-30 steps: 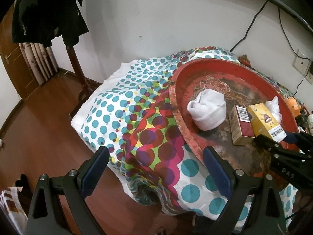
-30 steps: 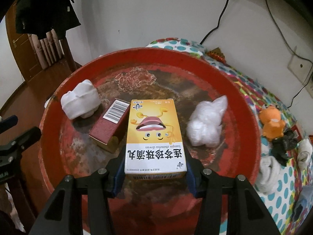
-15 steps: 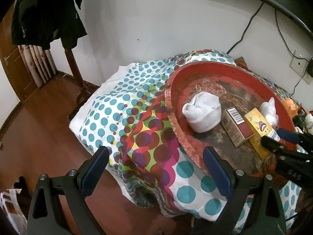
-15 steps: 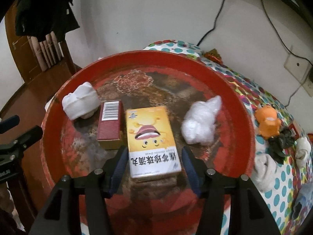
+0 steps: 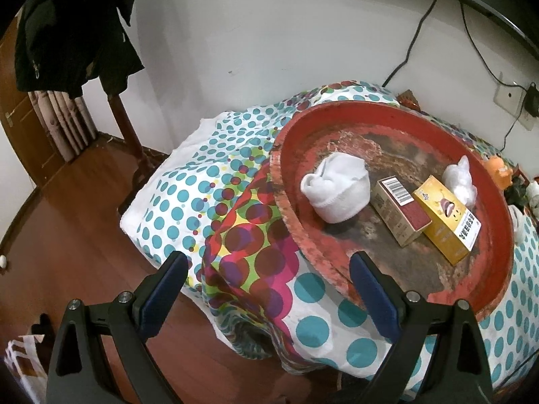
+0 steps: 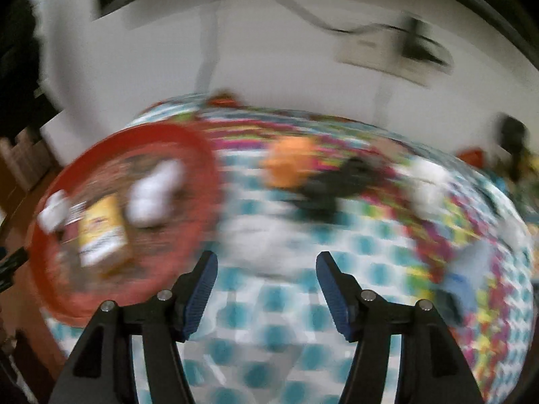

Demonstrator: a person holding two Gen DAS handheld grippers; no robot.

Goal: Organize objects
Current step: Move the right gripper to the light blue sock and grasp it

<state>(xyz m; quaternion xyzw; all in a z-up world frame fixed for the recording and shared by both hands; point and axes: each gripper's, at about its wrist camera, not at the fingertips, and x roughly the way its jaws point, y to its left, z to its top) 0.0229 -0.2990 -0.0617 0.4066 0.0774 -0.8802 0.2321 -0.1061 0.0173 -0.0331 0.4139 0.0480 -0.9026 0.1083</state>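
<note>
now right gripper hangs empty, jaws just widened, above cloth

1. The left wrist view is sharp and evenly lit by soft indoor light; the red tray casts only faint shadows.
2. The right wrist view is heavily motion-blurred, though its claw stays crisp.
3. Fisheye bending and black corners frame both.

wall: white, black cable running down to the bed
socket: right, plug in it
floor: reddish-brown wood
door: brown, far left
coat: dark, hanging on wooden stand
</note>
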